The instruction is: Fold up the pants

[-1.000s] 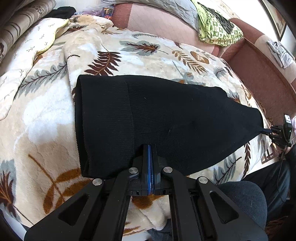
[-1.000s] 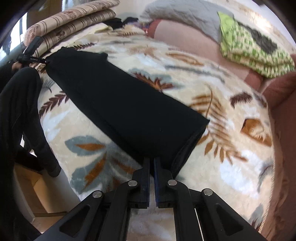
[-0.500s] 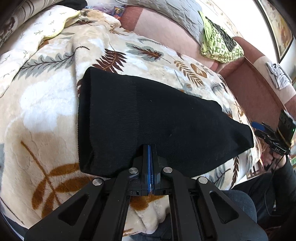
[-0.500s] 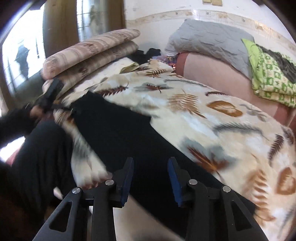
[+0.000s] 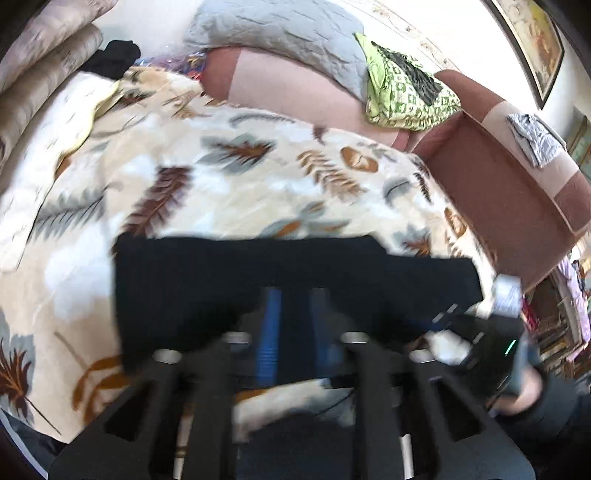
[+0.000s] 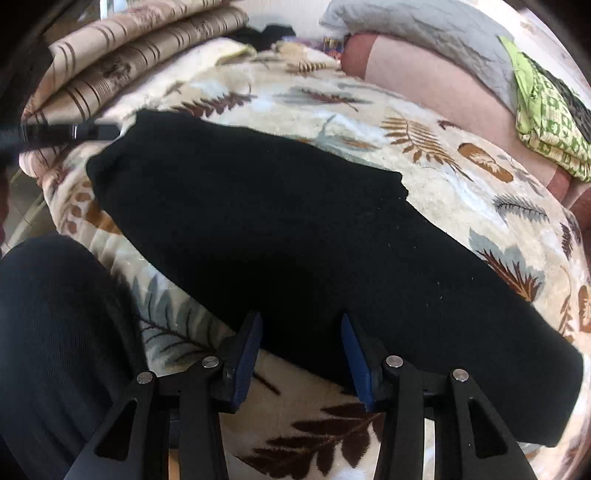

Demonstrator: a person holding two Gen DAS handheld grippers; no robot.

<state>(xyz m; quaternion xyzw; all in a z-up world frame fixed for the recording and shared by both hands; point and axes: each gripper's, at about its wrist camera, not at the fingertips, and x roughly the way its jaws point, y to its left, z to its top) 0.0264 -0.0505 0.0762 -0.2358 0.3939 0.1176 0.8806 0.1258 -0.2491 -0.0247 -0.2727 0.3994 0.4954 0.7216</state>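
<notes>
The black pants (image 6: 280, 229) lie folded in a long band across the leaf-print blanket (image 6: 461, 192). My right gripper (image 6: 301, 334) hovers over their near edge, its jaws opening. Black cloth shows through the gap, but the blue pads (image 6: 246, 356) do not press on it. In the blurred left wrist view the pants (image 5: 207, 280) form a dark rectangle. My left gripper (image 5: 295, 326) is above their near edge with its jaws opening and nothing pinched between them. The right gripper (image 5: 476, 332) shows at the pants' right end, and the left gripper (image 6: 74, 131) at their far left end.
A person's dark-clothed leg (image 6: 55, 332) is at the bed's near left. Striped cushions (image 6: 122, 62) are stacked at the back left. A pink sofa back (image 5: 295, 88) carries a grey quilt (image 5: 280, 33) and a green patterned cloth (image 5: 406, 96).
Both grippers, shut on the pants a second ago, have let go and stand apart. The right one slid left along the pants. The left one rose off the cloth.
</notes>
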